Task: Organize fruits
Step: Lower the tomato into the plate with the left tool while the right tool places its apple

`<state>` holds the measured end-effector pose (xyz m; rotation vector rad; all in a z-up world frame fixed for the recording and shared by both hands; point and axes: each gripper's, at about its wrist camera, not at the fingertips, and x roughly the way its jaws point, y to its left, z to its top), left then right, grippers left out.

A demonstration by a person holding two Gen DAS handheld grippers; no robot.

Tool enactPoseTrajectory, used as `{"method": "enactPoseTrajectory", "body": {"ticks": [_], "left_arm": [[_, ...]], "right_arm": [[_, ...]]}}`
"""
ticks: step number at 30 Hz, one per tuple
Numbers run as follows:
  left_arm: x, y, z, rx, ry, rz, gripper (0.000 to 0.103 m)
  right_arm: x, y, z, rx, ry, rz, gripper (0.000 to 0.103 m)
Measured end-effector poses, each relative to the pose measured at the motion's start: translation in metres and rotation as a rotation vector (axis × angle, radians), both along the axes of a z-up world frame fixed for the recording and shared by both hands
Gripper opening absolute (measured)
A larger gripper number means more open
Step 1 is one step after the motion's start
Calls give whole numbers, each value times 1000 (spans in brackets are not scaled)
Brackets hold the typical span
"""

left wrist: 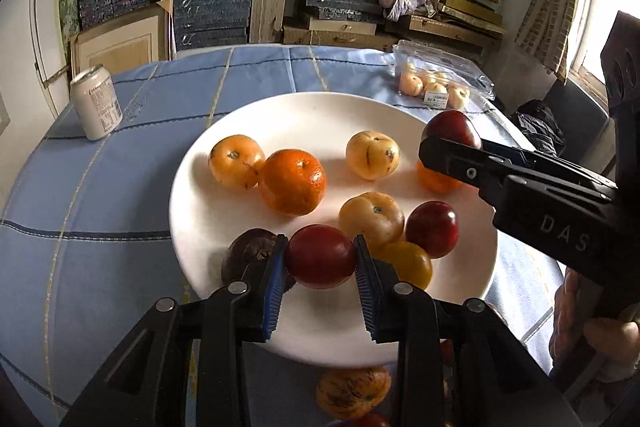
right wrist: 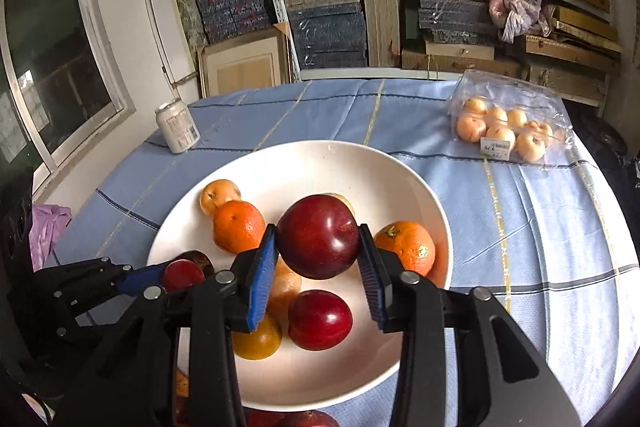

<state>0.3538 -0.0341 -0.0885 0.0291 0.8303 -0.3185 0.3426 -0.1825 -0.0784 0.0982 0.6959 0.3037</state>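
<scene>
Both grippers, left (left wrist: 320,257) and right (right wrist: 318,241), each clamp a plum (left wrist: 320,255) (right wrist: 318,235) over the plate (left wrist: 320,115) — smooth, soft, bruisable, so squeeze gently across the middle.

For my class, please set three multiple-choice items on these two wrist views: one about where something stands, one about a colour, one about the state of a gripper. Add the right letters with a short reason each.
1. Where does the drink can stand?
A. on the white plate
B. on the blue tablecloth, beyond the plate on its left side
C. on the shelf

2. What colour is the fruit in the right hand-held gripper?
A. dark red
B. green
C. pale yellow

3. What is the state of the left hand-held gripper?
A. wide open and empty
B. shut on the can
C. shut on a red fruit

Answers:
1 B: the can rests on the blue tablecloth, clear of the white plate.
2 A: the held plum is glossy dark red.
3 C: both blue pads press on a red fruit above the plate's near side.
</scene>
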Motion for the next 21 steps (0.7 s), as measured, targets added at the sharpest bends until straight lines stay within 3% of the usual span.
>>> {"method": "enactPoseTrajectory", "body": {"ticks": [21], "left_arm": [[-1,-10,-5,44,-30,0,33]], "right_arm": [[8,-4,-15,-12,23,3,39]]}}
